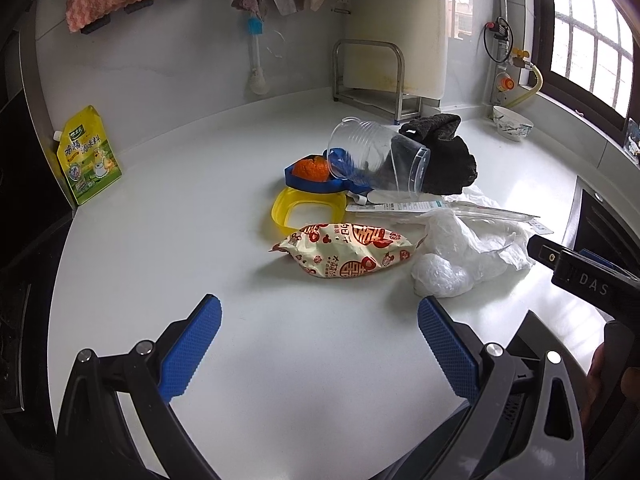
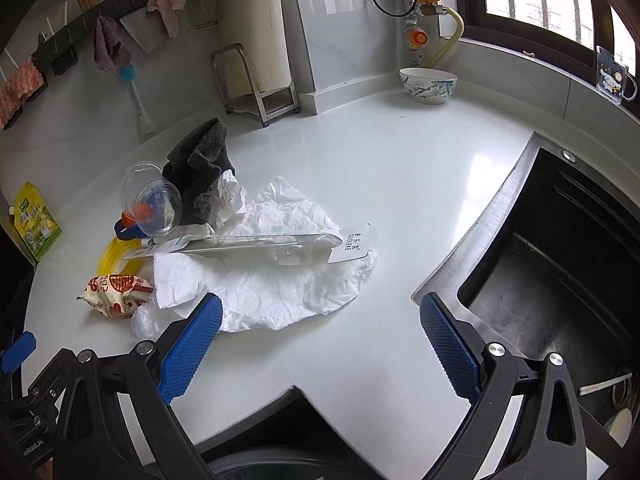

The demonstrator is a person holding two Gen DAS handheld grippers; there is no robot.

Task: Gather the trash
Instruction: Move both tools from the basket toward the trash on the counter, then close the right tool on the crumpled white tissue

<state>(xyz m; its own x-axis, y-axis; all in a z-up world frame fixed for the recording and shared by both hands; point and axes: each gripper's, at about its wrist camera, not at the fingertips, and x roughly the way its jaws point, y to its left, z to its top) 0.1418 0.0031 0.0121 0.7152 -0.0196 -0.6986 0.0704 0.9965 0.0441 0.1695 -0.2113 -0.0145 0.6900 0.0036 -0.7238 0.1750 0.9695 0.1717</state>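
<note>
A pile of trash lies on the white counter (image 1: 200, 240). It holds a red-and-cream snack wrapper (image 1: 344, 252), crumpled clear plastic (image 1: 444, 264), a tipped clear plastic cup (image 1: 376, 156), orange peel (image 1: 310, 169) on a blue lid, a yellow lid (image 1: 308, 210), a long clear package (image 2: 256, 246) and crumpled white paper (image 2: 272, 288). My left gripper (image 1: 320, 316) is open and empty, just short of the wrapper. My right gripper (image 2: 320, 316) is open and empty, its left finger over the near edge of the paper (image 2: 272, 288).
A dark cloth (image 1: 444, 156) lies behind the cup. A yellow seasoning pouch (image 1: 88, 156) stands at the far left. A metal rack (image 1: 372, 80) and a bowl (image 2: 428, 84) stand at the back. A black sink (image 2: 560, 260) opens on the right.
</note>
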